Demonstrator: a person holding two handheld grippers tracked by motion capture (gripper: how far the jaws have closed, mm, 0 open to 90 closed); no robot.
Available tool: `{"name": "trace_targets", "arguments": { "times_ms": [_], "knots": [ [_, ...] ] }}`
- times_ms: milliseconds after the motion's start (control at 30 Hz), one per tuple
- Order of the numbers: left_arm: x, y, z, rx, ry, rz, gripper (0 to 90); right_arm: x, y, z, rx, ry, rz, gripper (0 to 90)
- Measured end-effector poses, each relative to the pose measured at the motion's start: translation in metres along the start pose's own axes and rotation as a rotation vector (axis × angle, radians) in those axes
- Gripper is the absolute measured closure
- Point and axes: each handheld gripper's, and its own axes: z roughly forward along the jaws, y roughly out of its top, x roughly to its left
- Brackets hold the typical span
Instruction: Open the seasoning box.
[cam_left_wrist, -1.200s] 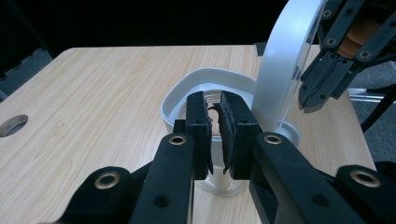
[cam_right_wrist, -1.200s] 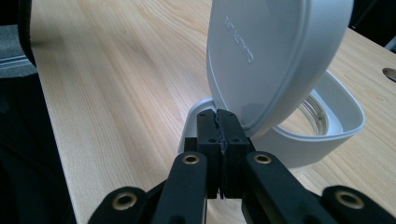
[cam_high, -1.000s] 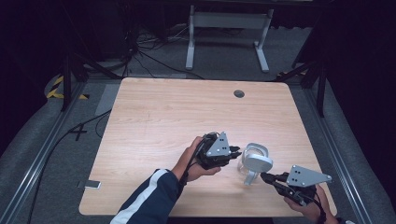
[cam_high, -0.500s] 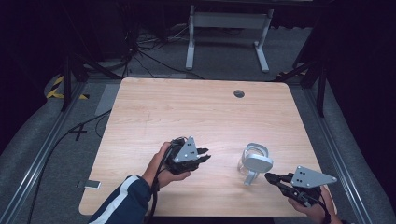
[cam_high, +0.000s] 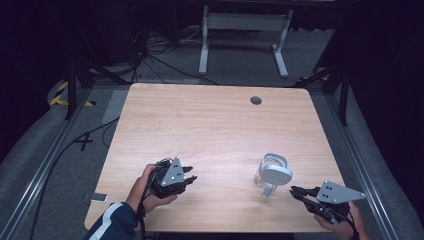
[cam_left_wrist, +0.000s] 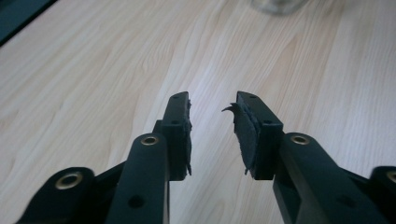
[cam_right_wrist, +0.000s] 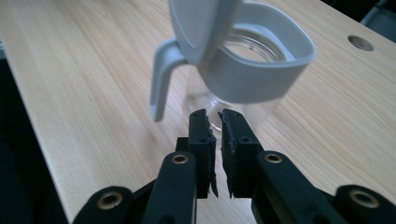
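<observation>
A clear jug (cam_high: 272, 175) with a grey flip lid raised is shown standing on the table (cam_high: 210, 125) near the right front corner. The right gripper (cam_right_wrist: 215, 122), jaws narrowly parted on nothing and just opening, is best brought squarely to the handle (cam_right_wrist: 161, 81). The left gripper (cam_left_wrist: 212, 105), released and likewise opening, is kept well apart.

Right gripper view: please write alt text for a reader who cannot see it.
A clear jug with a grey rim, handle and raised lid stands on a wooden table. The right claw points at its base, jaws slightly apart, nothing between them.
</observation>
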Motion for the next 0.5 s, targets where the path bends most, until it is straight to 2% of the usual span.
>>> {"name": "trace_targets", "arguments": {
  "times_ms": [33, 133, 167, 333, 433, 500],
  "knots": [
    [0.000, 0.000, 0.000, 0.000, 0.000, 0.000, 63.5, 0.000, 0.000, 0.000, 0.000, 0.000, 0.000, 81.1],
    [0.003, -0.014, -0.002, 0.016, 0.017, -0.032, 60.1, -0.006, -0.005, 0.000, 0.008, -0.016, 0.019, 77.2],
    [0.004, -0.018, -0.002, 0.021, 0.022, -0.041, 57.9, -0.009, -0.008, 0.000, 0.010, -0.019, 0.020, 73.8],
    [0.009, -0.040, -0.007, 0.038, 0.053, -0.086, 54.3, -0.014, -0.016, 0.001, 0.028, -0.039, 0.018, 67.8],
    [0.011, -0.049, -0.011, 0.050, 0.053, -0.102, 51.5, -0.020, -0.024, 0.003, 0.043, -0.058, 0.039, 63.0],
    [0.013, -0.055, -0.012, 0.048, 0.047, -0.120, 48.4, -0.023, -0.030, 0.002, 0.048, -0.062, 0.079, 60.0]
  ]
}}
